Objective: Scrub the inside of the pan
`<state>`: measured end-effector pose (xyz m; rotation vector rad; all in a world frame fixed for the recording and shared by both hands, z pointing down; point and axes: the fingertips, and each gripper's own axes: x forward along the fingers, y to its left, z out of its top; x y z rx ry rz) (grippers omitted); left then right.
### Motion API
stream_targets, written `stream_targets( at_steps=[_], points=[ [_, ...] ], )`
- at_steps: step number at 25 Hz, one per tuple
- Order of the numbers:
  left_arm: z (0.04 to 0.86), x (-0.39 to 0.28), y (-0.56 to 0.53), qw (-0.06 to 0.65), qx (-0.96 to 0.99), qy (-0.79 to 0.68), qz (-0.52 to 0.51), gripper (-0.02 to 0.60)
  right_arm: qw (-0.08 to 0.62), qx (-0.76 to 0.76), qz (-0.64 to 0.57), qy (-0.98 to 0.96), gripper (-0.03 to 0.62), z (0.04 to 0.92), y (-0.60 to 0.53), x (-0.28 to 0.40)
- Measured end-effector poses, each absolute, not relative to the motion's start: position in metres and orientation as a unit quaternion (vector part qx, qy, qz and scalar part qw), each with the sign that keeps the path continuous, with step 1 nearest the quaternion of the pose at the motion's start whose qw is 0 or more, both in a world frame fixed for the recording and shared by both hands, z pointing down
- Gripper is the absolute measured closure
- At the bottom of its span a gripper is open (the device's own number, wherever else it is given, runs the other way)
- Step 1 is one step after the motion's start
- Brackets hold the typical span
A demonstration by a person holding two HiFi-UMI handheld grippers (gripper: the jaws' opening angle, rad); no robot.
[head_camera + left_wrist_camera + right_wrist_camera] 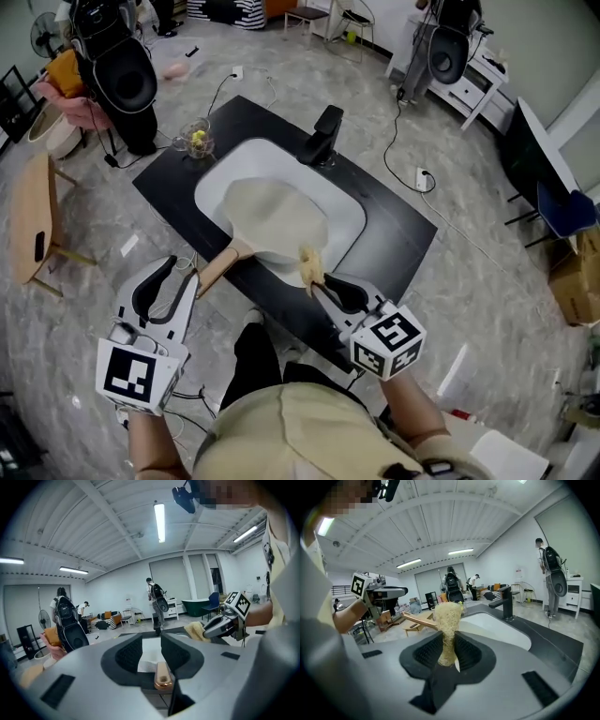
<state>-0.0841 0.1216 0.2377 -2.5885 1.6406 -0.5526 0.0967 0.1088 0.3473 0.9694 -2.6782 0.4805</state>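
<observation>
My left claw pinches the pan handle to steady it, while my right claw squeezes the scrubber, ready to rub inside the pan.

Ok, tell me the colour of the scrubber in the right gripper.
The scrubber is pale straw-yellow; it shows best in the right gripper view.

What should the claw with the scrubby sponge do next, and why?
Probably push the right claw forward and down so its sponge presses inside the pan. The sponge sits by the pan's near rim, and the left claw has the pan handle between its jaws.
</observation>
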Motion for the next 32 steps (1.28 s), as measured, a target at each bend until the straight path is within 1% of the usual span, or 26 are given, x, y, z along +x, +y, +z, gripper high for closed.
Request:
stream_targets(
  at_steps=[3,7,16,23,28,32],
  points=[
    [0.241,-0.093,0.083,0.017,-0.841,0.504,-0.194,0.472,0.131,0.363,0.177,-0.905,0.510,0.351,0.089,0.099],
    [0.265,-0.101,0.038,0.002,-0.868,0.455,-0.199,0.472,0.145,0.396,0.184,-0.888,0.510,0.357,0.063,0.098],
    [0.352,-0.073,-0.018,-0.039,-0.914,0.309,-0.259,0.472,0.187,0.443,0.210,-0.851,0.510,0.384,0.008,0.097],
    [0.399,-0.071,-0.033,-0.064,-0.924,0.232,-0.297,0.472,0.275,0.446,0.212,-0.825,0.510,0.422,-0.032,0.085],
    [0.411,-0.059,-0.034,-0.087,-0.934,0.181,-0.294,0.471,0.332,0.430,0.218,-0.811,0.508,0.450,-0.055,0.078],
    [0.417,-0.048,-0.032,-0.106,-0.936,0.159,-0.297,0.471,0.392,0.404,0.212,-0.799,0.508,0.477,-0.071,0.076]
  ],
)
